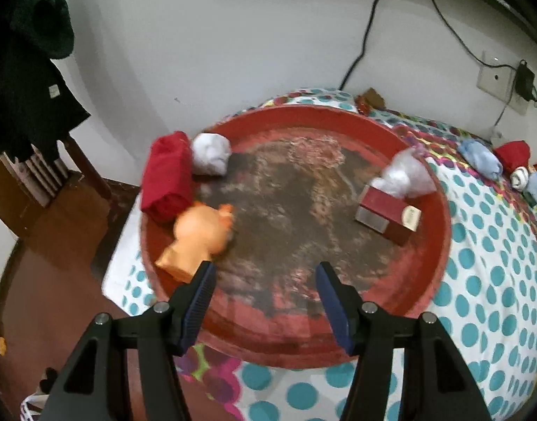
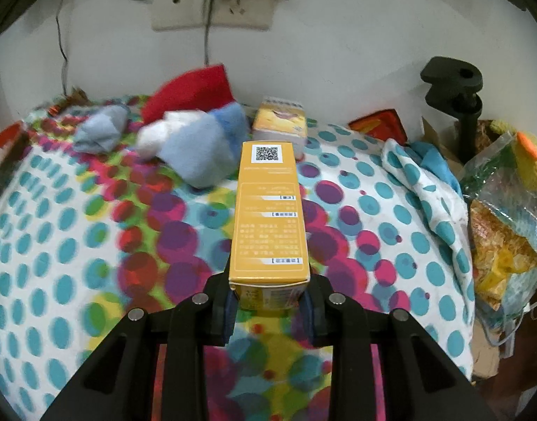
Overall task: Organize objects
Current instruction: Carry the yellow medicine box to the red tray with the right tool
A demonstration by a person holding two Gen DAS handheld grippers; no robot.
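Note:
A round red tray (image 1: 338, 347) lies on the dotted bedspread. In it are a red folded cloth (image 1: 167, 175), a white sock ball (image 1: 210, 154), an orange toy figure (image 1: 195, 238), a dark red box (image 1: 391, 215) and a clear plastic wad (image 1: 407, 173). My left gripper (image 1: 265, 273) is open and empty above the tray's near edge. My right gripper (image 2: 268, 301) is shut on a long yellow box (image 2: 270, 217) with a QR code, held above the bedspread. Beyond it lie blue and white cloth bundles (image 2: 198, 147), a red cloth (image 2: 191, 91) and a small yellow carton (image 2: 280, 122).
A wall socket plate with plugs (image 2: 216, 3) is on the wall behind the bed. A black clamp stand (image 2: 457, 94) and a bag of snacks (image 2: 503, 231) are at the right. A wooden chair with dark clothes (image 1: 26, 80) stands left of the bed.

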